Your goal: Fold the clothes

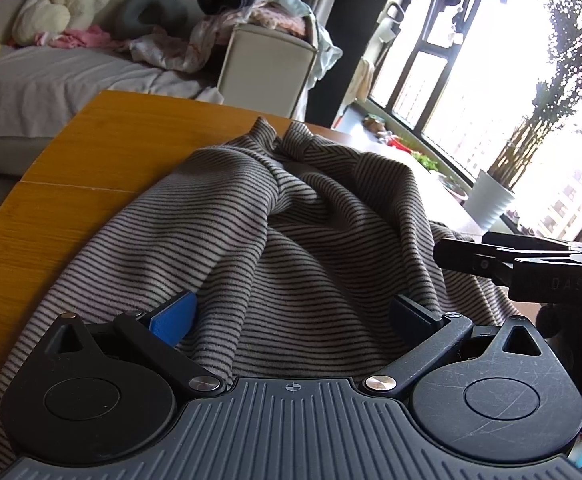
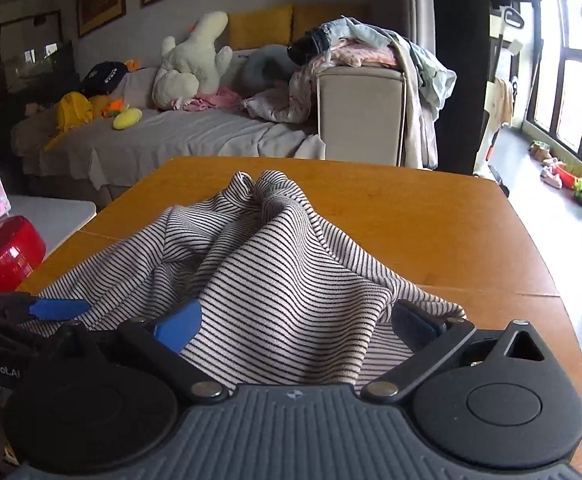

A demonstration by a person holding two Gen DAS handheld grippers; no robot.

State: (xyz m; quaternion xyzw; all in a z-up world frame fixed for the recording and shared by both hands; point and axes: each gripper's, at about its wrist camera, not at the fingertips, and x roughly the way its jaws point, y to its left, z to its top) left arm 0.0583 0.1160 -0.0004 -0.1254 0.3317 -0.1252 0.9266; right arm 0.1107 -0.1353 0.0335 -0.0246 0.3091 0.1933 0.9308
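Across the orange wooden table [image 2: 431, 220], bunched grey-and-black striped fabric [image 2: 275, 264] is spanned by 2 splayed grippers, left gripper [image 1: 291, 316] and right gripper [image 2: 295, 324]; uneven pinches could be caused, skewing folds.

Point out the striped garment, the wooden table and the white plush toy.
striped garment [image 2: 275, 272], right wrist view, bunched middle of the cloth.
wooden table [image 2: 431, 232], right wrist view, bare top right of the cloth.
white plush toy [image 2: 191, 64], right wrist view, its body.
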